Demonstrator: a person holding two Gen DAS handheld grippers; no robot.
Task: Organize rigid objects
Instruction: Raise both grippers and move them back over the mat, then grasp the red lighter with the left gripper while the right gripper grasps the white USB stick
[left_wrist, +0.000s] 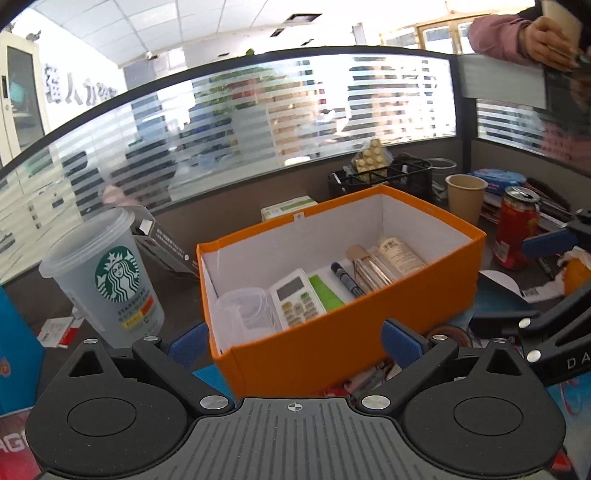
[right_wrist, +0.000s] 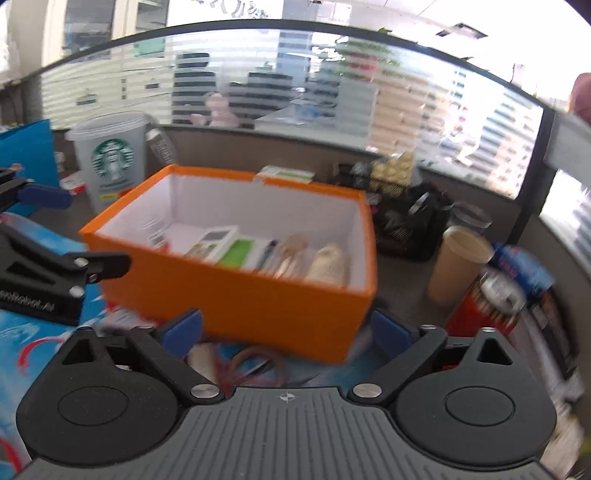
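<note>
An orange box with a white inside stands on the desk; it also shows in the right wrist view. In it lie a clear plastic cup, a white remote, a green packet, a dark pen, a shiny wrapped item and a cream tube. My left gripper is open and empty, just before the box's near wall. My right gripper is open and empty, near the box's front right corner. Rubber bands lie between its fingers.
A Starbucks cup stands left of the box. A paper cup, a red can and a black mesh organizer stand to the right and behind. A blue box is at far left. A glass partition backs the desk.
</note>
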